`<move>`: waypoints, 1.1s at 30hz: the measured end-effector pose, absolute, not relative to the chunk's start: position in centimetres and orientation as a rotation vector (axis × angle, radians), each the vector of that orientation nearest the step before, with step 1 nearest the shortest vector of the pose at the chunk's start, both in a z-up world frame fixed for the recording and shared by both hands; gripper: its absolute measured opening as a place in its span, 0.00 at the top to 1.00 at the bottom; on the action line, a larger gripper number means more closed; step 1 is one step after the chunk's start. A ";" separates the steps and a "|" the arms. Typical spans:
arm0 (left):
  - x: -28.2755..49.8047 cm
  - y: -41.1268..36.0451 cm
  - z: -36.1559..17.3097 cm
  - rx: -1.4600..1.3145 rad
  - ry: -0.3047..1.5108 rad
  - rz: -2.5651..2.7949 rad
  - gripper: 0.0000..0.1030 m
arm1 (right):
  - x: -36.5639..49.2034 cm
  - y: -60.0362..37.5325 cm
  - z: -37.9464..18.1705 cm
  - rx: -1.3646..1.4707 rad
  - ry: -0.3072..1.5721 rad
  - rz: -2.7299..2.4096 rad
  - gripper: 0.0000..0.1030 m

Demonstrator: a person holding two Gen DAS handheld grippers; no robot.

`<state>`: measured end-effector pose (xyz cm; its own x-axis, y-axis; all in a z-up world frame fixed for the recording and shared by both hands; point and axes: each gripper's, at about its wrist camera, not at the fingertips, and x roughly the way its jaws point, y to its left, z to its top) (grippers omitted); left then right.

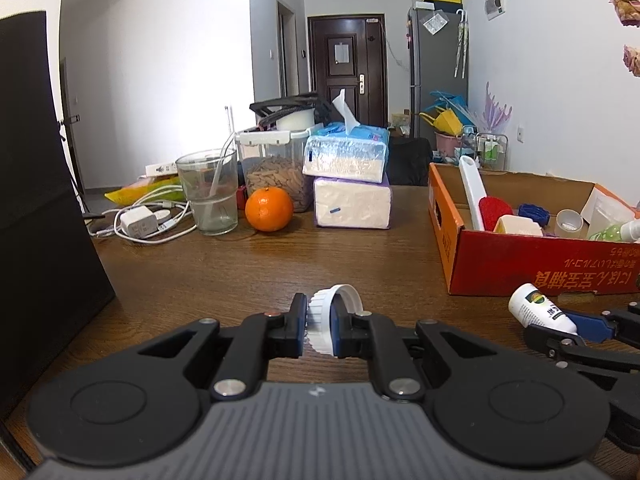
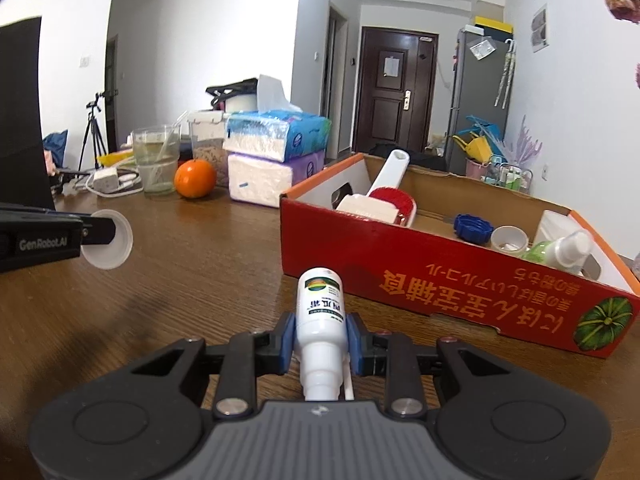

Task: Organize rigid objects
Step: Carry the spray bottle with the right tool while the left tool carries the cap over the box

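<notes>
Each fisheye camera sits behind its gripper, low and near the brown wooden table, facing forward; both views share the red cardboard box.

The left tongs are clamped on a white ribbed cap, held on edge over the near part of the wooden worktop. At the right edge, the right tongs grip a white bottle just in front of the red cardboard box (it holds a brush, a blue lid and what may be a tape roll). Along the far edge stand an orange, a glass and two stacked tissue packs.
</notes>
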<state>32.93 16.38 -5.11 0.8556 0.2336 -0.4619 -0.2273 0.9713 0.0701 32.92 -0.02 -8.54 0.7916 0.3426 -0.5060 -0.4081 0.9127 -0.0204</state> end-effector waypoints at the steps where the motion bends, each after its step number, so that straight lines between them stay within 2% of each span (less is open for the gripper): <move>1: 32.9 16.3 -5.1 0.016 0.484 0.243 0.87 | 32.7 -0.2 -8.4 -0.125 0.513 0.403 0.74; 20: 30.0 11.5 -2.6 -0.013 0.382 0.227 0.87 | 29.4 -5.4 -4.9 0.009 0.397 0.384 0.75; 33: 31.1 7.2 -1.2 -0.062 0.372 0.196 0.87 | 29.5 -9.8 -3.1 0.073 0.332 0.356 0.74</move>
<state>31.09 7.22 -1.21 0.9130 0.1788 -0.3666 -0.2015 0.9792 -0.0242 29.48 -9.80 -3.08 0.8840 0.3533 -0.3061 -0.3295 0.9354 0.1280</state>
